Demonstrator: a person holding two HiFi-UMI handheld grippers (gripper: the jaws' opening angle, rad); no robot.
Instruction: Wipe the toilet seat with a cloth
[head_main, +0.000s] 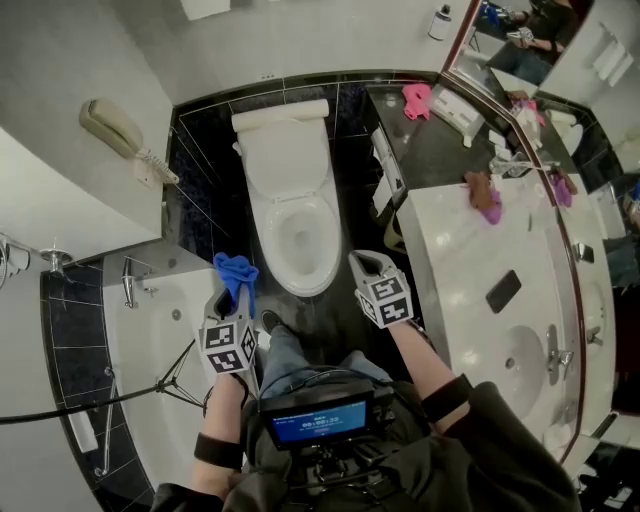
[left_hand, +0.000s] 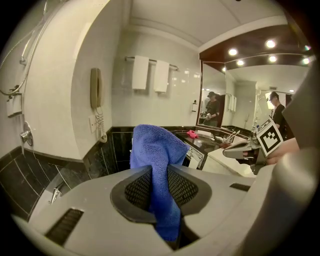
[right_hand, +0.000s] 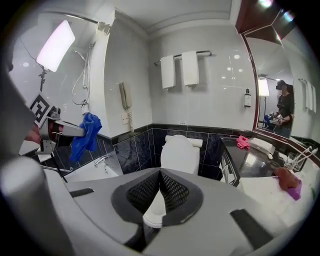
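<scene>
A white toilet (head_main: 262, 235) stands against the black-tiled back wall, its lid raised and the seat ring down. My left gripper (head_main: 232, 292) hangs left of the bowl's front, shut on a blue cloth (head_main: 236, 270). In the left gripper view the blue cloth (left_hand: 159, 165) sticks up between the pads and droops over them. My right gripper (head_main: 361, 264) hovers right of the bowl's front, shut with nothing in it. In the right gripper view the toilet (right_hand: 178, 152) shows beyond the closed tips, and the blue cloth (right_hand: 85, 136) hangs at the left.
A marble vanity (head_main: 455, 250) with a sink (head_main: 512, 358) and a dark flat object (head_main: 503, 291) runs along the right. A pink cloth (head_main: 416, 100) lies on the dark counter. At the left are a bathtub (head_main: 150, 345), a wall phone (head_main: 113, 128) and a tripod leg (head_main: 178, 368).
</scene>
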